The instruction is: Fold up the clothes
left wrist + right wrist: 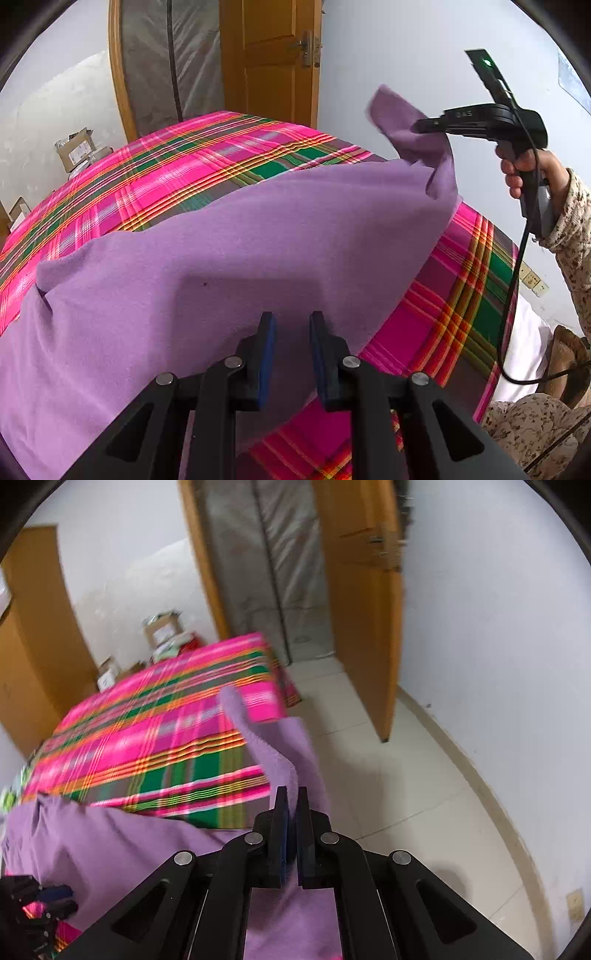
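Left gripper [292, 332]: nearest the lens, jaws narrowly apart and hovering over the near edge of the purple garment [229, 251]; whether the pads pinch any cloth cannot be told from this view.
Right gripper [291, 805]: jaws closed on a raised corner of the purple garment [273, 753], held up above the bed [166, 173]; the person's hand [532, 173] works its handle.
Garment position: most of it lies spread on the plaid bedcover, its near part hanging toward the camera, one corner lifted at the right.
Grip risk: only a thin fold sits between the right jaws, so a quick pull could slide the corner free and drop it.
Anchor risk: if the left jaws hold nothing, carrying the corner across would likely drag the whole garment instead of folding it.
Edge risk: the lifted corner is close to the bed's right edge, so a slip there could send cloth toward the floor [388, 775].
Fold risk: a bunched wrinkle under the raised corner may set a crooked crease.
Cable [513, 295]: it dangles from the right handle and could snag.
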`<action>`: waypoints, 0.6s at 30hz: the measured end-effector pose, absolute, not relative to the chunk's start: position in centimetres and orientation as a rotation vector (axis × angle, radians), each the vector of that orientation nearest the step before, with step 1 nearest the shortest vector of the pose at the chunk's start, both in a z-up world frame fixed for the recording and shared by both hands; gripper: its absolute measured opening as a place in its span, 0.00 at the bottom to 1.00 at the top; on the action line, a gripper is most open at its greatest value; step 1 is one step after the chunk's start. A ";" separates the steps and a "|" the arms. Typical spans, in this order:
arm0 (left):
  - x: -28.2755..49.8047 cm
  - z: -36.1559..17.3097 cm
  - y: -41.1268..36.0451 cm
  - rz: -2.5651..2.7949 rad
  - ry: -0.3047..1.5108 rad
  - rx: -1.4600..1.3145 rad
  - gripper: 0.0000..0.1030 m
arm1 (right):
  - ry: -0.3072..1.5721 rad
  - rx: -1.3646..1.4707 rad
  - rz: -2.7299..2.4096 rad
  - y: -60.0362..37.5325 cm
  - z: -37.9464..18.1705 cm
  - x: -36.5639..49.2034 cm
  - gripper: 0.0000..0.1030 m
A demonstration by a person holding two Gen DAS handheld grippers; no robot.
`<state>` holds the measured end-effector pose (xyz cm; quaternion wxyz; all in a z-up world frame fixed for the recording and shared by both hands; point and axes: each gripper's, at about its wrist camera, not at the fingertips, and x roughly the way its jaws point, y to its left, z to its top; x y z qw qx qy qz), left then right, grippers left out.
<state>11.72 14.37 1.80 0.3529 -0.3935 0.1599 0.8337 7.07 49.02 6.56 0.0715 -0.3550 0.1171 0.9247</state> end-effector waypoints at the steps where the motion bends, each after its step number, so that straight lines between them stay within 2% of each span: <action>1: 11.8 1.8 14.4 2.157 0.415 -1.017 0.19 | 0.388 -1.050 2.767 49.8 6.4 7.7 0.03; 10: 12.0 1.7 14.5 2.156 0.421 -1.016 0.19 | 0.698 -1.002 2.682 54.3 3.1 11.2 0.03; 18: 11.9 1.7 14.6 2.147 0.419 -1.019 0.19 | 0.953 -1.092 2.562 56.5 -1.7 13.0 0.03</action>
